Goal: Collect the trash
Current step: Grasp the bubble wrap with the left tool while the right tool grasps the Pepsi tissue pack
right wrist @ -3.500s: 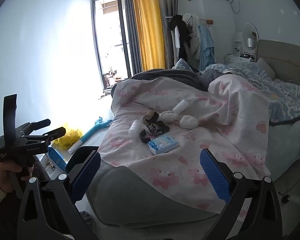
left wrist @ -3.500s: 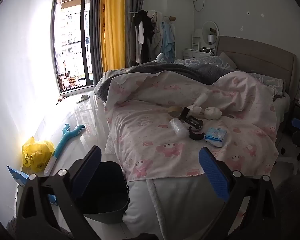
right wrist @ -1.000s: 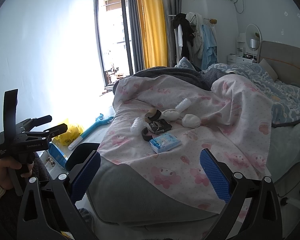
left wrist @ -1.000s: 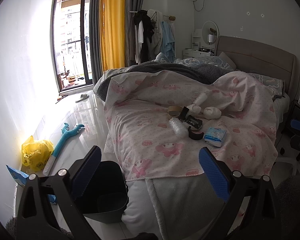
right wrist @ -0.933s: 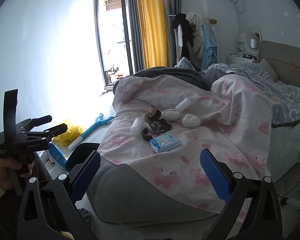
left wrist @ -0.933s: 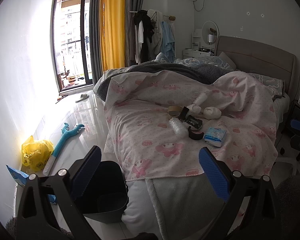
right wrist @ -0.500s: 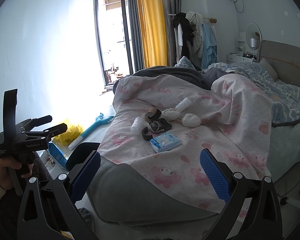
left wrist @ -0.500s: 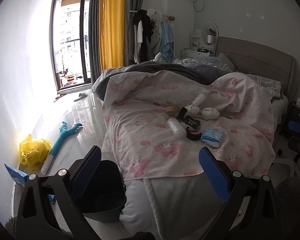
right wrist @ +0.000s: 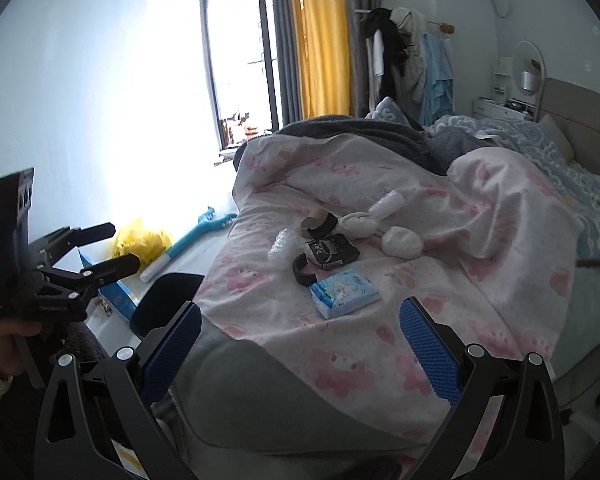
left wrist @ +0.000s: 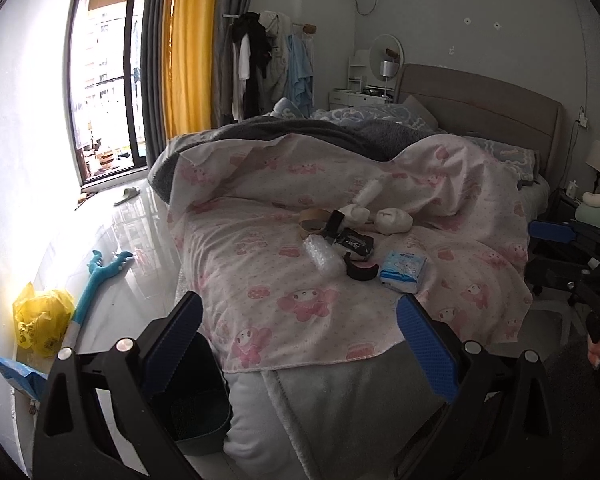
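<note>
A cluster of trash lies on the pink blanket of the bed (left wrist: 260, 280): a blue tissue pack (left wrist: 403, 271) (right wrist: 345, 291), a black tape ring (left wrist: 362, 269) (right wrist: 303, 268), a black packet (left wrist: 354, 242) (right wrist: 332, 254), a bubble-wrap piece (left wrist: 324, 254) (right wrist: 281, 246) and a brown tape roll (left wrist: 314, 218) (right wrist: 318, 222). A dark bin (left wrist: 196, 392) (right wrist: 164, 300) stands on the floor by the bed's corner. My left gripper (left wrist: 298, 338) is open, short of the bed's foot and above the bin. My right gripper (right wrist: 300, 344) is open at the bed's near edge.
A white plush toy (left wrist: 380, 216) lies beside the trash. On the floor lie a yellow bag (left wrist: 40, 320), a blue toy (left wrist: 96, 276), a blue packet (left wrist: 16, 372) and a slipper (left wrist: 127, 195). A chair base (left wrist: 560, 280) stands right of the bed.
Both grippers have drifted closer to the bed over the last seconds, the left one swinging slightly left. Both stay open. Nothing on the bed has moved.
</note>
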{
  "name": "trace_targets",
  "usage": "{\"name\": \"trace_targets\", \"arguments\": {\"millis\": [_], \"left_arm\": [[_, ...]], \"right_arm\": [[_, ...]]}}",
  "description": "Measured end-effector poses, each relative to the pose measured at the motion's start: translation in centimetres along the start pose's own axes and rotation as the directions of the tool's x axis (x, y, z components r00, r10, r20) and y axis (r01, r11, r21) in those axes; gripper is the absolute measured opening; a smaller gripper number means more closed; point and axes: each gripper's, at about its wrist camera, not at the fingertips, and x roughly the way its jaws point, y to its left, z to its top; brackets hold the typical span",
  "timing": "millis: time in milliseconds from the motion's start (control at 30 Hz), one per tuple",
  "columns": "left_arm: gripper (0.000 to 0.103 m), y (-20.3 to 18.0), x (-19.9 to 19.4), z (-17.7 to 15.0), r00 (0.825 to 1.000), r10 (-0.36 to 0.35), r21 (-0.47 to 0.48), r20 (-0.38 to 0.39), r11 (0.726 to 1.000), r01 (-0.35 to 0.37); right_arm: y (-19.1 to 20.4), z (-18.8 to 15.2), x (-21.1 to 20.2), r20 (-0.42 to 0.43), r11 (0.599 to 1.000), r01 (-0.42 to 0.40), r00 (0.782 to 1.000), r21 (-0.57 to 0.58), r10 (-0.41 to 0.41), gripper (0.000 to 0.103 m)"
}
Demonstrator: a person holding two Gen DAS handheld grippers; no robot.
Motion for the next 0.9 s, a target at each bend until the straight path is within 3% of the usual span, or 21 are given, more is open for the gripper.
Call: {"name": "trace_targets", "arguments": {"millis": [300,433,700,900], "left_arm": [[0.098,0.7,5.7,0.9,0.994,-0.054,0.026,-0.095,0.998,0.057],[0.086,0.9,9.2,1.1,0.985,-0.085,0.022,-0.149,0.996,0.089],[0.075,0.6,14.8,1.2,0.957,-0.170,-0.049,-0.234,0.985,0.163],[0.068,1.1,17.6,1.5,0.945,-0.192,-0.123,-0.266,0.979,0.165]], "right_arm": [[-1.9,0.7,7.2,-0.110,0.997,-0.033,0.994,-0.074,0.025,0.100],[-2.9,0.1,10.9,-0.176,0.993,-0.048,0.984,-0.107,0.028,0.100],[-4.9,-0.2,16.1,-0.257,0.983,-0.081,0.966,-0.167,0.036,0.099],[-5.8,-0.6,18.5,-0.296,0.975,-0.138,0.952,-0.176,0.082,0.095]]}}
